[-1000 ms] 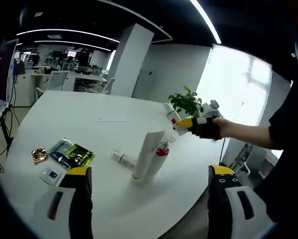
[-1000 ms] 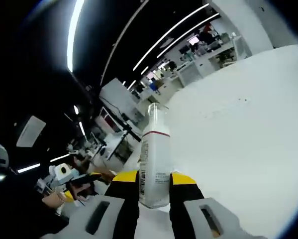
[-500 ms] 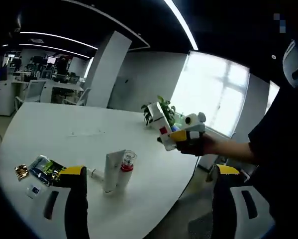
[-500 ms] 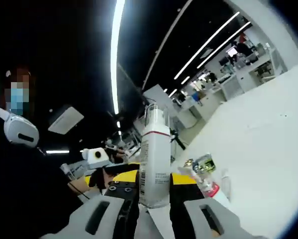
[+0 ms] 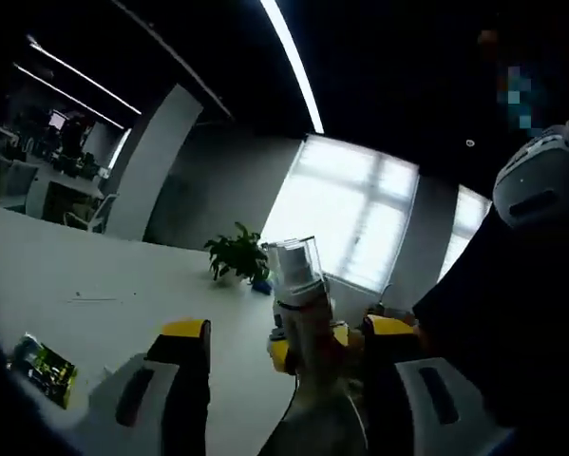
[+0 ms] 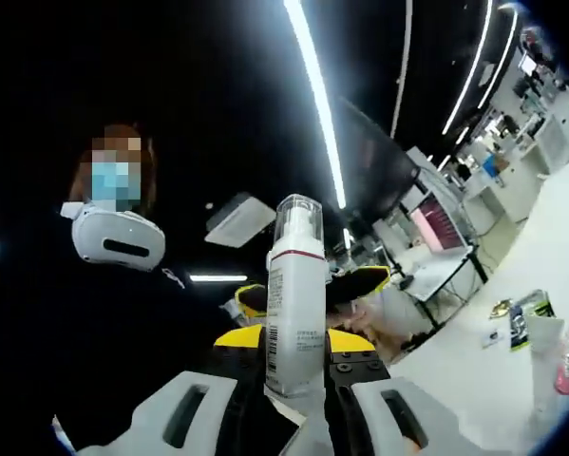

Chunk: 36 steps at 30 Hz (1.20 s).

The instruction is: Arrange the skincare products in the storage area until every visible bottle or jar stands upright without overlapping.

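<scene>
White table [image 5: 37, 285]; right jaws clamping barcode-labelled pump bottle [image 6: 295, 294], left jaws apart.

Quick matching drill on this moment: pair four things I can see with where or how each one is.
Things:
1. white pump bottle
2. potted plant
3. green sachet
4. left gripper

States:
A. lying flat on the white table, near its edge
B. open, with the bottle between its jaws
C. clamped at its base in the right gripper
D. standing at the table's far side, before the window

Pairs: 1-C, 2-D, 3-A, 4-B
</scene>
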Motion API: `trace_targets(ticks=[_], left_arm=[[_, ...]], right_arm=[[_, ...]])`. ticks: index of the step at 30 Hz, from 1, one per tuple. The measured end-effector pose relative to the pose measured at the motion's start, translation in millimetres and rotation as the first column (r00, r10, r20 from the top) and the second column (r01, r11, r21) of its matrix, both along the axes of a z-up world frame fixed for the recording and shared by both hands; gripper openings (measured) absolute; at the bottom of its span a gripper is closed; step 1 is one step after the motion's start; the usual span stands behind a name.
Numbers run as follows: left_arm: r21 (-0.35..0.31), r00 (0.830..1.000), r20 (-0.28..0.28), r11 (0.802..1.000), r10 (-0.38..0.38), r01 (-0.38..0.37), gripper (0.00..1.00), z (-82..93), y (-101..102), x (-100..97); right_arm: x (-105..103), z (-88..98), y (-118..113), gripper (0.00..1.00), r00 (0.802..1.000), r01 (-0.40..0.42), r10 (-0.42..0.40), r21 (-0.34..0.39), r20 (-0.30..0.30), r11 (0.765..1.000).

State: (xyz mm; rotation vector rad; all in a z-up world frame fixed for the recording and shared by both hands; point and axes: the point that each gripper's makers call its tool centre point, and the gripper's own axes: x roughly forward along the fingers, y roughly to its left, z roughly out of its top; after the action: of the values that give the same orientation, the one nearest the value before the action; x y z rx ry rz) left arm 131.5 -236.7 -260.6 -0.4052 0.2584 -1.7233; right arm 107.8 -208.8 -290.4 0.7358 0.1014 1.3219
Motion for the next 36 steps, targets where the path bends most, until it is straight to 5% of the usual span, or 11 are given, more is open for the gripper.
trace_targets(ticks=[5, 8, 15, 21, 26, 29, 31, 33, 36], left_arm=[[-0.012, 0.999, 0.038, 1.000, -0.028, 0.028, 0.44, 8.2, 0, -8.7], [-0.021, 0.998, 0.057, 0.999, -0.025, 0.026, 0.29, 9.5, 2, -9.3], [-0.025, 0.997, 0.038, 0.998, 0.065, -0.064, 0.23, 14.7, 2, 7.6], [-0.017, 0.991, 0.029, 0.991, 0.132, -0.132, 0.22, 19.9, 1, 18.3], [0.036, 0.978, 0.110, 0.983, 0.178, -0.182, 0.21, 17.6, -6, 22.4], [0.091, 0.962, 0.170, 0.968, 0.214, -0.232, 0.21, 15.5, -10, 25.9], [0.109, 0.950, 0.202, 0.959, 0.238, -0.263, 0.21, 14.6, -11, 29.7], [0.104, 0.945, 0.218, 0.957, 0.244, -0.272, 0.21, 18.1, -11, 28.5], [0.103, 0.936, 0.224, 0.949, 0.271, -0.299, 0.21, 21.2, -10, 30.6]], right_arm=[[-1, -0.2, 16, 0.13, 0.999, -0.045, 0.045, -0.013, -0.003, 0.999], [-1, -0.1, 18, 0.13, 0.999, -0.051, 0.051, -0.015, -0.005, 0.999], [15, 5.5, 2, 0.14, 0.996, 0.092, -0.093, -0.031, -0.004, 0.995], [27, 12.5, -9, 0.16, 0.963, 0.268, -0.263, -0.109, 0.058, 0.957], [37, 5.0, -10, 0.18, 0.909, 0.415, -0.370, -0.312, 0.193, 0.855], [45, 1.3, -13, 0.15, 0.839, 0.543, -0.419, -0.468, 0.347, 0.697], [47, 2.9, -14, 0.13, 0.805, 0.592, -0.425, -0.515, 0.414, 0.619], [50, 5.8, -15, 0.12, 0.757, 0.652, -0.417, -0.554, 0.502, 0.517], [54, 10.8, -17, 0.13, 0.692, 0.722, -0.429, -0.562, 0.580, 0.404]])
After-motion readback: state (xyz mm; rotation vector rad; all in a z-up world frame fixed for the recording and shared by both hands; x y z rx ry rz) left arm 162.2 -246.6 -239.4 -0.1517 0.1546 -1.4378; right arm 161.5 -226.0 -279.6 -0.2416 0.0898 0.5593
